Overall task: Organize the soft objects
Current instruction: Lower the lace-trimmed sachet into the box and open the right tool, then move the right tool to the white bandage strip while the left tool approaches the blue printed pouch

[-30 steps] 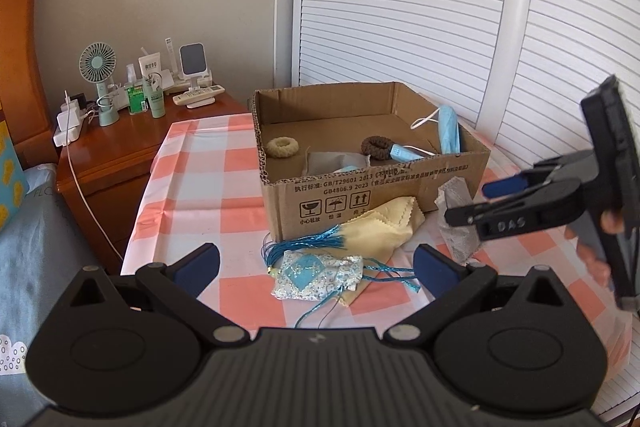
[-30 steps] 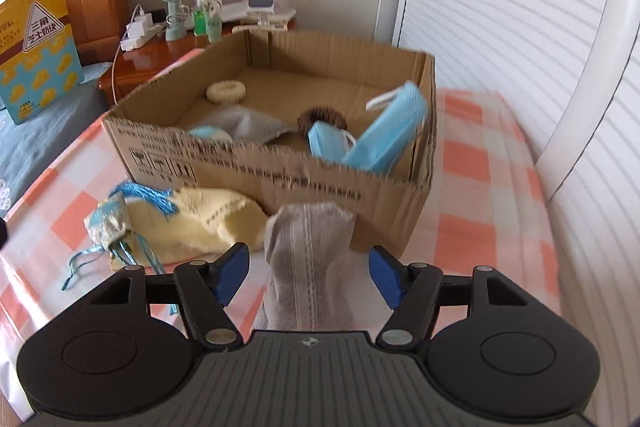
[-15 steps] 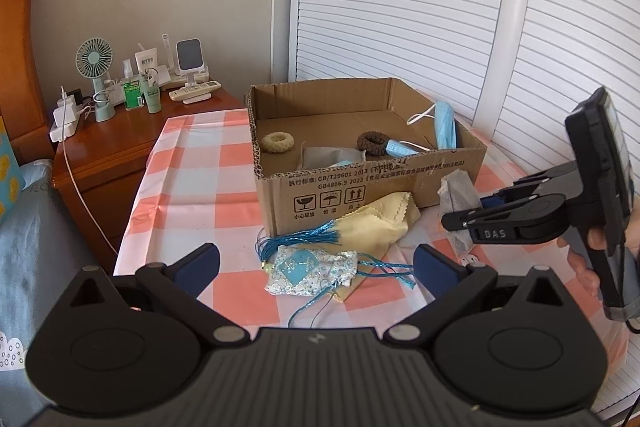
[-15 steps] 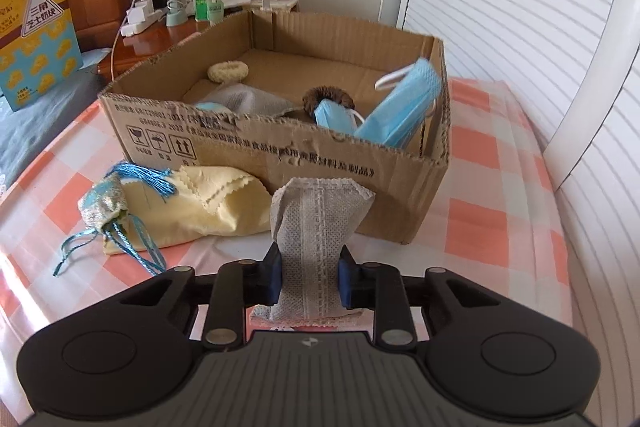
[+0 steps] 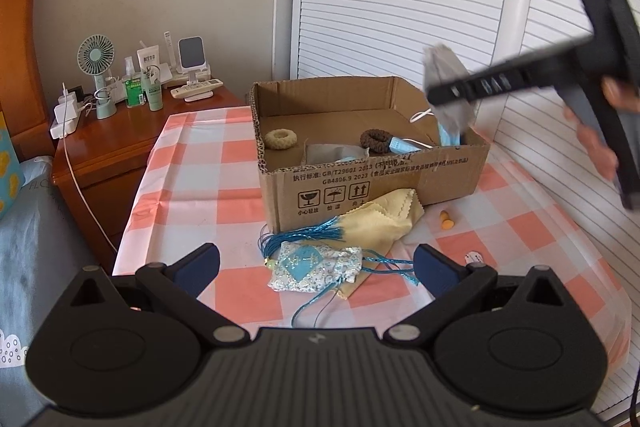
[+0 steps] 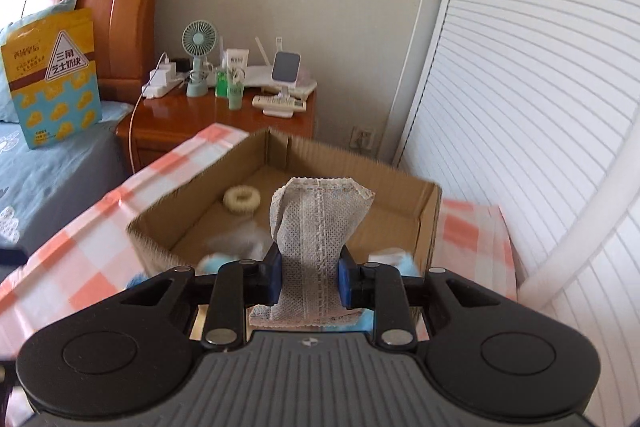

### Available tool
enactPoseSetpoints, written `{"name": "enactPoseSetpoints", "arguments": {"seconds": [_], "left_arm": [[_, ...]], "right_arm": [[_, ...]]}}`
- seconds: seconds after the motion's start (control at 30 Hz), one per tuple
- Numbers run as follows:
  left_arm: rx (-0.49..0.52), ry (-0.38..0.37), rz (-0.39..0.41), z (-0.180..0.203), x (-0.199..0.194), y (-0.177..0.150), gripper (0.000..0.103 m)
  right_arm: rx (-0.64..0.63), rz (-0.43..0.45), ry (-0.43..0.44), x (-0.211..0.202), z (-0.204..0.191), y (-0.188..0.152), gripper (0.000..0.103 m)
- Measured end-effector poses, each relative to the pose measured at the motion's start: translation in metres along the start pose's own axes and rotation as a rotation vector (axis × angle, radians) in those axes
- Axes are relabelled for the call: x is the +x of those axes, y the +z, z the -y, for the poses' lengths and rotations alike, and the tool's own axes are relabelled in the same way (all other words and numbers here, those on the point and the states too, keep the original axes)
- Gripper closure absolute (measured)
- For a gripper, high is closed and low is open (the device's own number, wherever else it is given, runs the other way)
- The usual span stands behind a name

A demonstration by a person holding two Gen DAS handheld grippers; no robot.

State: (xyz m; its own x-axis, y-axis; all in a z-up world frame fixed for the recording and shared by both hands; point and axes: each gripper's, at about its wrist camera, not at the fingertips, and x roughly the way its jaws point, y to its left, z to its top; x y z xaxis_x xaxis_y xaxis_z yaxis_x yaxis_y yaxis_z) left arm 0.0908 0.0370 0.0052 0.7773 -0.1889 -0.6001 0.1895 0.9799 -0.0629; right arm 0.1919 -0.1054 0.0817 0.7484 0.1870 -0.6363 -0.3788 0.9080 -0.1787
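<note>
Carrying step: keep the squeeze firm and let go only once well over the open brown cardboard box (image 5: 368,147).
Left wrist view: left claw (image 5: 316,263) stands apart and empty, above the floral blue-tasselled pouch (image 5: 316,265) and pale yellow cloth (image 5: 380,223) on the checked tabletop (image 5: 192,195); right claw (image 5: 440,95) holds the grey lace-trimmed fabric sachet (image 5: 444,67) above the box's right end.
Right wrist view: right claw (image 6: 310,273) is clamped on the sachet (image 6: 320,223) (pads pinching its middle), box (image 6: 428,211) just beyond.
</note>
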Motion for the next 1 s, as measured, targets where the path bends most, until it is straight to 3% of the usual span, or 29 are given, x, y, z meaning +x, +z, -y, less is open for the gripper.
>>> {"name": "enactPoseSetpoints", "arguments": {"seconds": [0.17,0.23,0.27,0.3,0.43,0.63,1.0], "left_arm": [[-0.025,0.017,-0.001,-0.010,0.002,-0.002,0.001],[-0.039,0.023,-0.006,-0.015,0.003,-0.004,0.001],[-0.044,0.027,-0.010,-0.017,0.003,-0.005,0.001],[-0.050,0.032,-0.013,-0.019,0.004,-0.006,0.001],[-0.065,0.040,-0.020,-0.024,0.003,-0.010,0.001],[-0.063,0.038,-0.015,-0.021,-0.003,-0.012,0.001],[-0.034,0.053,-0.006,-0.007,-0.023,-0.017,0.001]], "right_arm": [[-0.007,0.028,-0.029,0.038,0.002,0.048,0.069],[0.000,0.049,-0.056,0.052,0.003,0.060,0.041],[0.012,0.050,-0.059,0.057,0.004,0.064,0.015],[0.028,0.056,-0.058,0.060,0.006,0.066,0.002],[0.053,0.053,-0.010,0.058,0.002,0.063,0.000],[0.009,0.027,-0.011,0.036,-0.015,0.046,0.000],[0.060,-0.021,-0.007,-0.011,-0.023,-0.004,0.000]]}}
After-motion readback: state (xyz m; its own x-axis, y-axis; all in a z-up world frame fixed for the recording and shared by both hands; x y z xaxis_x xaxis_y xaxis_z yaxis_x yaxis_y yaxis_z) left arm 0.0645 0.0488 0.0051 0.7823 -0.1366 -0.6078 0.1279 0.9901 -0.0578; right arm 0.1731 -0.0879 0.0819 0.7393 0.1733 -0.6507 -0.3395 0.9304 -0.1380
